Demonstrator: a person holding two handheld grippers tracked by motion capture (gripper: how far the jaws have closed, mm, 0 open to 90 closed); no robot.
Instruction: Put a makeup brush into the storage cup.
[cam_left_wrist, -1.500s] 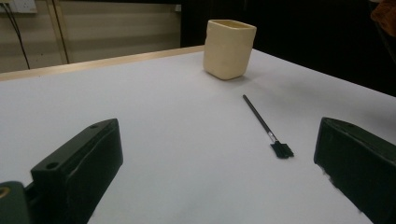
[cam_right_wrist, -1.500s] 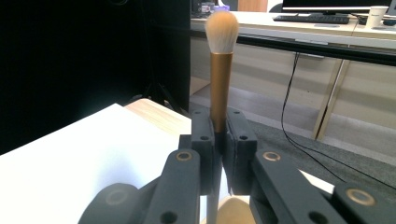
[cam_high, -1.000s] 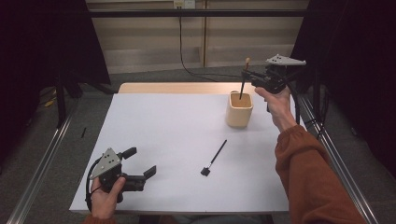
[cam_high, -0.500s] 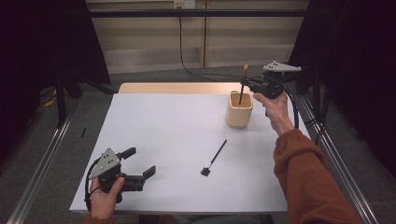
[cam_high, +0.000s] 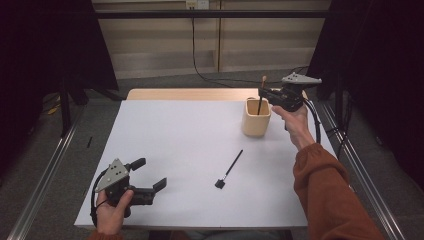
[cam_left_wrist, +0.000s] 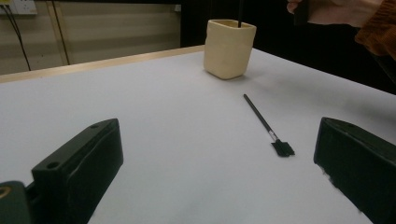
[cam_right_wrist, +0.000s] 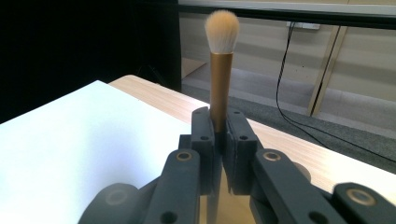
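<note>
My right gripper (cam_high: 264, 94) is shut on a makeup brush (cam_high: 261, 97) with a copper ferrule and a tan tuft (cam_right_wrist: 222, 31) pointing up. It holds the brush upright, the dark handle reaching down into a cream cup (cam_high: 256, 117) at the table's far right. A second, thin black brush (cam_high: 229, 170) lies flat on the white table (cam_high: 175, 145), in front of the cup (cam_left_wrist: 229, 48). That brush (cam_left_wrist: 266, 125) lies between the cup and my left gripper (cam_high: 150, 175), which rests open at the near left corner, nothing between its jaws.
A wooden strip (cam_high: 185, 94) runs along the table's far edge. Metal rails (cam_high: 45, 175) flank the table on both sides. A black cable (cam_high: 200, 60) hangs down the back wall to the floor.
My right gripper has sunk a little with the brush, so the handle stands deeper in the cup. The left gripper and the black brush have stayed put.
</note>
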